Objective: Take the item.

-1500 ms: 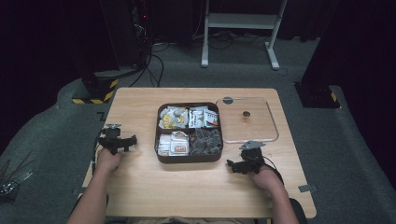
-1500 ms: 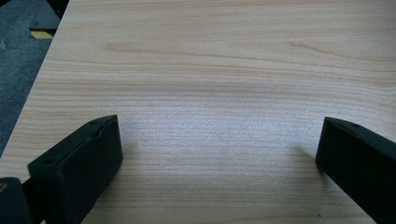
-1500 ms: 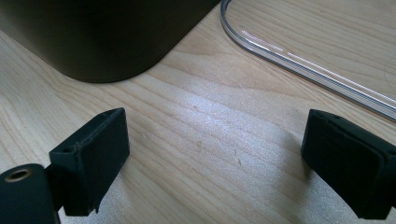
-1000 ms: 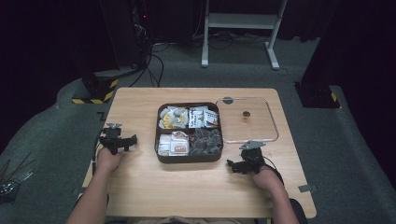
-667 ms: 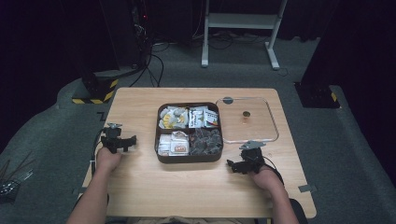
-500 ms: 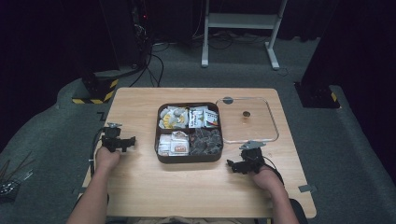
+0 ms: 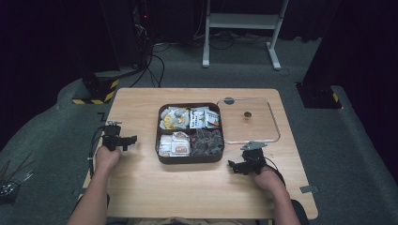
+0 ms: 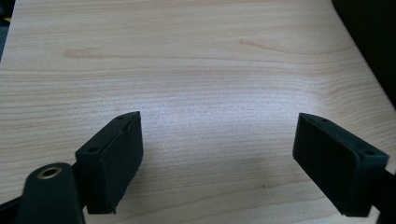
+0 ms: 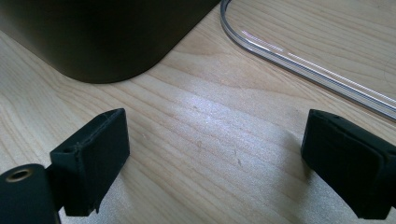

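Open left claw (image 8: 217,172) over table (image 8: 210,70)

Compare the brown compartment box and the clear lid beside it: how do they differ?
The brown box is opaque with dark walls; the clear lid is see-through, showing the table beneath. The box holds packets in four compartments; the lid carries only a small round knob. Both are roughly square with rounded corners and lie flat.

Overhead cam; two close tool cams
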A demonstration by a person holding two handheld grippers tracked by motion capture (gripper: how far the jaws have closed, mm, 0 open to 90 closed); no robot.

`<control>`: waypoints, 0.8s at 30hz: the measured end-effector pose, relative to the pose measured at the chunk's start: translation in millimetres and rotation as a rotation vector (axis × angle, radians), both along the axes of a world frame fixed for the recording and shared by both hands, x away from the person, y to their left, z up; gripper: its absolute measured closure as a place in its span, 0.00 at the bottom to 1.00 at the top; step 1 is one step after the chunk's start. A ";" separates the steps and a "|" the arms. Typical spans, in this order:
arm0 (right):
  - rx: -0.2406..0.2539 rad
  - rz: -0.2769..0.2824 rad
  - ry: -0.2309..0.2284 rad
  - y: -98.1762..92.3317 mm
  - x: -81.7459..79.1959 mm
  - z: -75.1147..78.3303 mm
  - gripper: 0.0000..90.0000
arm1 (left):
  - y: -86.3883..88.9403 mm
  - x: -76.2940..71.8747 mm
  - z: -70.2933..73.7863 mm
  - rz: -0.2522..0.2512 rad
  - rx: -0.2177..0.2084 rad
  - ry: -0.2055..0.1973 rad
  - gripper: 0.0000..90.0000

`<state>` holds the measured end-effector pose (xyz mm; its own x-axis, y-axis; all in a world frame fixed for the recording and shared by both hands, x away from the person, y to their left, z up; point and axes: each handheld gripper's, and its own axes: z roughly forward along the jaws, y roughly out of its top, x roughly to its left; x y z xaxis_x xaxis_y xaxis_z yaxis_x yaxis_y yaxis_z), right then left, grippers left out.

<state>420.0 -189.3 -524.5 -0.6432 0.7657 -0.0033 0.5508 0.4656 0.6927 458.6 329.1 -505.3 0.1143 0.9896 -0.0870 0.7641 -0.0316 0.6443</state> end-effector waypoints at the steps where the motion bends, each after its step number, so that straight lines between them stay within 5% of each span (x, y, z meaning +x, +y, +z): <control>1: -0.001 0.001 -0.001 0.0 0.1 0.0 0.09 | -1.1 0.2 1.6 0.003 0.002 0.012 0.17; 9: 0.000 0.000 0.000 0.0 0.0 0.0 0.09 | -1.0 -2.5 8.1 -0.049 -0.037 0.001 0.17; 18: 0.000 0.000 0.000 0.0 0.0 0.0 0.09 | -8.5 -2.1 16.5 -0.104 0.011 0.018 0.21; 24: 0.000 0.000 0.000 0.0 0.0 0.0 0.09 | -11.7 -1.6 23.9 -0.122 -0.025 -0.003 0.27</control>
<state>420.0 -189.3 -524.5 -0.6433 0.7656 -0.0032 0.5507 0.4657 0.6927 456.9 317.5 -481.4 0.2336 0.9660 -0.1105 0.7535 -0.1081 0.6485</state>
